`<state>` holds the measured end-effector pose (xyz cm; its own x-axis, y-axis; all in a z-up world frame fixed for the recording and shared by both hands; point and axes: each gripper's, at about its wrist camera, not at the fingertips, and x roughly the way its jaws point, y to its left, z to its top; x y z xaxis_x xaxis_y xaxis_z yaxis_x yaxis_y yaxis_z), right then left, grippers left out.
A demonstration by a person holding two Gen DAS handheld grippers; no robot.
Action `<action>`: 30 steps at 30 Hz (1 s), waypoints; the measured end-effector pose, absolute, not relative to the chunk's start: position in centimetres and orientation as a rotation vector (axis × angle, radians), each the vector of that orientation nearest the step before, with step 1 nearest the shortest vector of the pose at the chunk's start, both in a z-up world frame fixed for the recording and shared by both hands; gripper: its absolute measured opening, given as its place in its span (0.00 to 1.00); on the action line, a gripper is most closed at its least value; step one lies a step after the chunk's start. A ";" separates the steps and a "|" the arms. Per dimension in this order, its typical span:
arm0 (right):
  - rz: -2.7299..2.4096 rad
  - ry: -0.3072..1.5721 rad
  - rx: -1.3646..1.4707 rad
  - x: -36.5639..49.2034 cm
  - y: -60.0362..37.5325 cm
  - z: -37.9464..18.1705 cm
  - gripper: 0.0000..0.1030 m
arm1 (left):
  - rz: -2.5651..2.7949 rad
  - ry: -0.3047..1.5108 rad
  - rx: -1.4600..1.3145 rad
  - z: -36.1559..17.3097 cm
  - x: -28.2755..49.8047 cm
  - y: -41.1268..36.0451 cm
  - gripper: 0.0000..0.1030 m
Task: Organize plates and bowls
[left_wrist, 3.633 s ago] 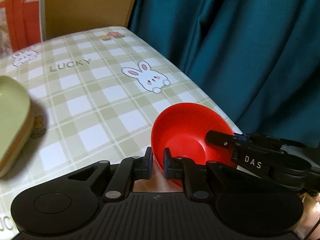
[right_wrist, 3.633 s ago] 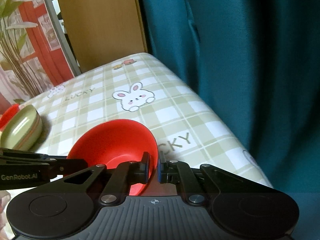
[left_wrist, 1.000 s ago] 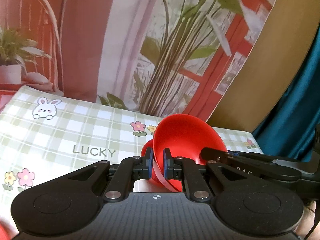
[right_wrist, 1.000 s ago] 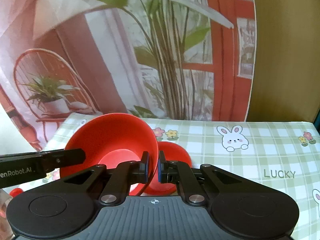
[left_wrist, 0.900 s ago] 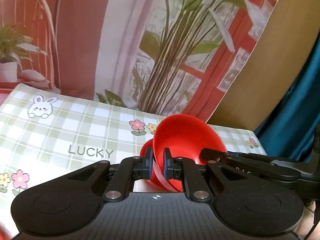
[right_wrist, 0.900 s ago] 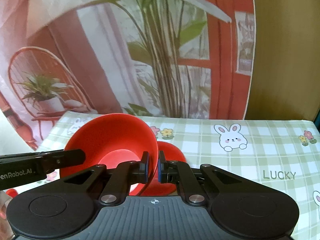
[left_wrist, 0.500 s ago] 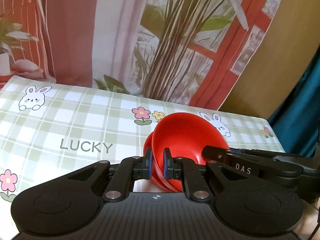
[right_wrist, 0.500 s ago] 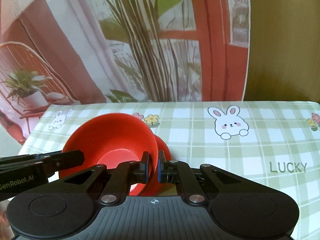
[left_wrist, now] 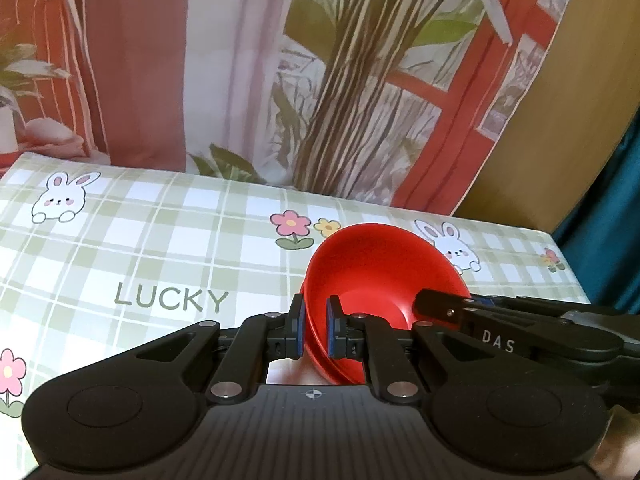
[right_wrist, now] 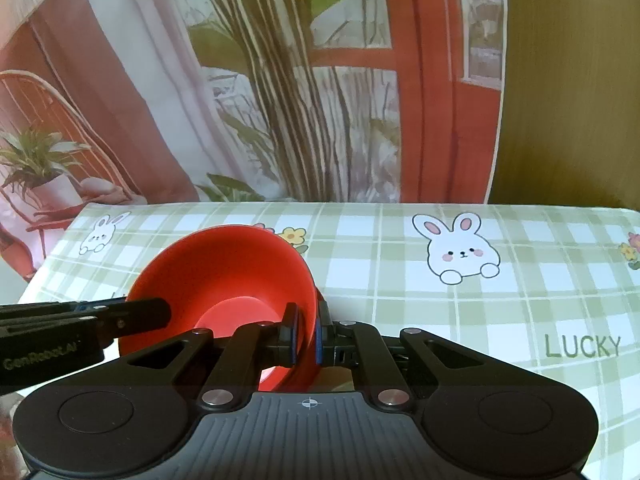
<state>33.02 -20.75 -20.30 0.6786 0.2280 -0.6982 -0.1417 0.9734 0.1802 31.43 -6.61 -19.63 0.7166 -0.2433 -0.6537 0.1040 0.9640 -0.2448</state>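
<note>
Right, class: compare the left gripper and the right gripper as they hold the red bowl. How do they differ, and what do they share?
The left gripper pinches the left rim of the red bowl; the right gripper pinches the opposite, right rim. The left gripper's side reads GenRobot.AI; the right gripper's reads DAS. Both are black with blue pads, and both are shut on the same bowl over the checked tablecloth.

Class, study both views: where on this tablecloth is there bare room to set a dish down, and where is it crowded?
Free: the checked tablecloth around the LUCKY lettering in the left view, and the patch between rabbit and lettering in the right view. Crowded: the near middle, where both tongs clamp the red bowl.
</note>
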 end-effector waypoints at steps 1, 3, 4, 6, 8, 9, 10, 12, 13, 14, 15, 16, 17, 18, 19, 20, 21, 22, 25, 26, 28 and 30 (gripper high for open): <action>0.210 0.799 0.115 33.1 -20.7 -20.3 0.07 | -0.191 0.750 -0.196 -19.7 31.5 -6.6 0.11; 0.211 0.799 0.109 33.1 -20.6 -20.4 0.07 | -0.186 0.752 -0.197 -19.9 31.5 -6.5 0.11; 0.212 0.797 0.102 33.1 -20.5 -20.4 0.07 | -0.186 0.751 -0.200 -20.0 31.5 -6.5 0.11; 0.209 0.796 0.082 33.2 -20.2 -20.4 0.07 | -0.184 0.750 -0.203 -20.1 31.5 -6.4 0.11; 0.202 0.796 0.063 33.1 -20.0 -20.5 0.07 | -0.182 0.745 -0.197 -20.2 31.4 -6.5 0.11; 0.200 0.794 0.061 33.1 -19.9 -20.5 0.07 | -0.180 0.745 -0.194 -20.2 31.4 -6.6 0.11; 0.198 0.794 0.060 33.1 -19.9 -20.6 0.07 | -0.177 0.747 -0.194 -20.2 31.5 -6.6 0.12; 0.198 0.793 0.059 33.1 -19.8 -20.6 0.07 | -0.178 0.750 -0.214 -20.2 31.5 -6.5 0.12; 0.197 0.793 0.057 33.1 -19.8 -20.6 0.07 | -0.178 0.751 -0.221 -20.2 31.6 -6.5 0.13; 0.196 0.794 0.054 33.2 -19.7 -20.6 0.07 | -0.178 0.752 -0.225 -20.2 31.6 -6.4 0.14; 0.195 0.793 0.051 33.2 -19.7 -20.5 0.07 | -0.178 0.751 -0.227 -20.2 31.6 -6.4 0.14; 0.194 0.793 0.047 33.2 -19.7 -20.5 0.07 | -0.176 0.749 -0.227 -20.1 31.5 -6.4 0.14; 0.193 0.792 0.045 33.2 -19.6 -20.5 0.07 | -0.172 0.748 -0.225 -20.1 31.5 -6.3 0.14; 0.192 0.792 0.043 33.2 -19.6 -20.5 0.08 | -0.169 0.748 -0.224 -20.1 31.5 -6.4 0.14; 0.192 0.791 0.042 33.1 -19.6 -20.4 0.08 | -0.167 0.748 -0.225 -20.1 31.5 -6.3 0.14; 0.192 0.790 0.041 33.1 -19.5 -20.4 0.09 | -0.167 0.747 -0.227 -20.1 31.5 -6.3 0.14; 0.192 0.790 0.040 33.0 -19.5 -20.4 0.09 | -0.166 0.747 -0.228 -20.1 31.4 -6.3 0.14; 0.195 0.789 0.039 33.0 -19.5 -20.3 0.11 | -0.163 0.747 -0.229 -20.1 31.4 -6.2 0.14; 0.201 0.792 0.036 32.9 -19.4 -20.2 0.12 | -0.148 0.742 -0.234 -19.8 31.2 -6.1 0.15; 0.205 0.791 0.038 32.9 -19.4 -20.1 0.15 | -0.146 0.739 -0.237 -19.7 31.1 -6.1 0.15; 0.207 0.787 0.039 32.7 -19.4 -19.9 0.17 | -0.146 0.729 -0.243 -19.3 30.9 -5.9 0.16; 0.202 0.779 0.034 32.6 -19.5 -19.7 0.20 | -0.146 0.718 -0.246 -19.0 30.6 -5.8 0.19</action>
